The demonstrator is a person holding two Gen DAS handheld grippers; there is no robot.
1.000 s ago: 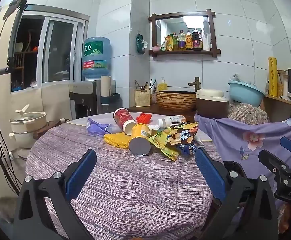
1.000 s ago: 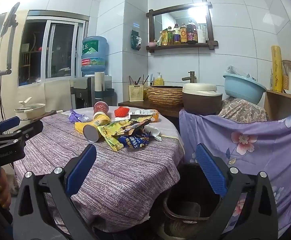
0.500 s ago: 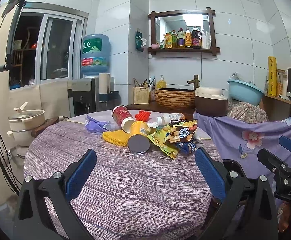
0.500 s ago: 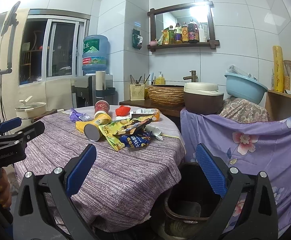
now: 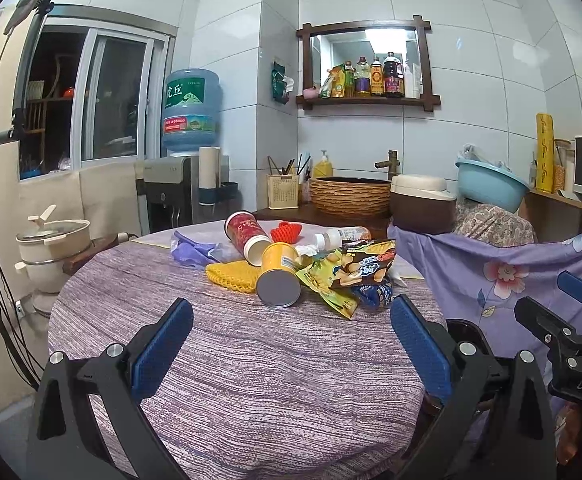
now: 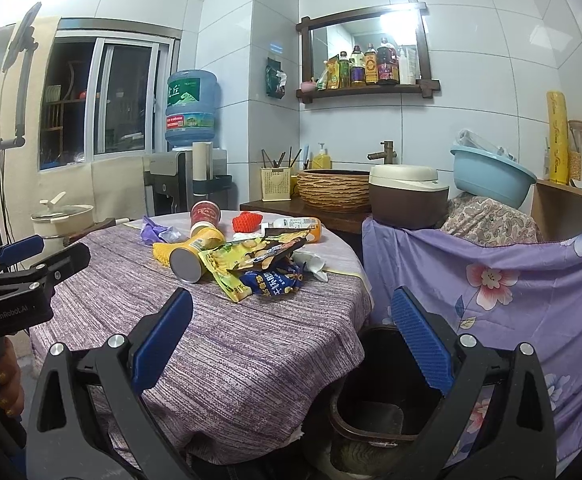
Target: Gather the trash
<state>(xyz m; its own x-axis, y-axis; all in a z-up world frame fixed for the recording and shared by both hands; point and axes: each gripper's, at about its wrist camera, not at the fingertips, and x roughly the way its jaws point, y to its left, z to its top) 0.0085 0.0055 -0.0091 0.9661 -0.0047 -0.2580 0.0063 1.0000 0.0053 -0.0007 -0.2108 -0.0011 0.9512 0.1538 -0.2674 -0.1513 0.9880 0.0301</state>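
A round table with a purple striped cloth (image 5: 231,360) holds a pile of trash at its far side. In the pile, a yellow tube can (image 5: 279,274) lies on its side, in front of a red tube can (image 5: 247,232). A yellow foam net (image 5: 231,276) lies just left of the yellow can. Crumpled snack bags (image 5: 347,272) lie to its right. A dark bin (image 6: 383,392) stands on the floor, right of the table. A woven basket (image 5: 349,196) sits behind the table.

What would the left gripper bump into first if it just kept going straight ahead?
Probably the yellow can, lying on its side with its grey end facing the open left gripper. Only bare tablecloth lies between, though depth is hard to judge.
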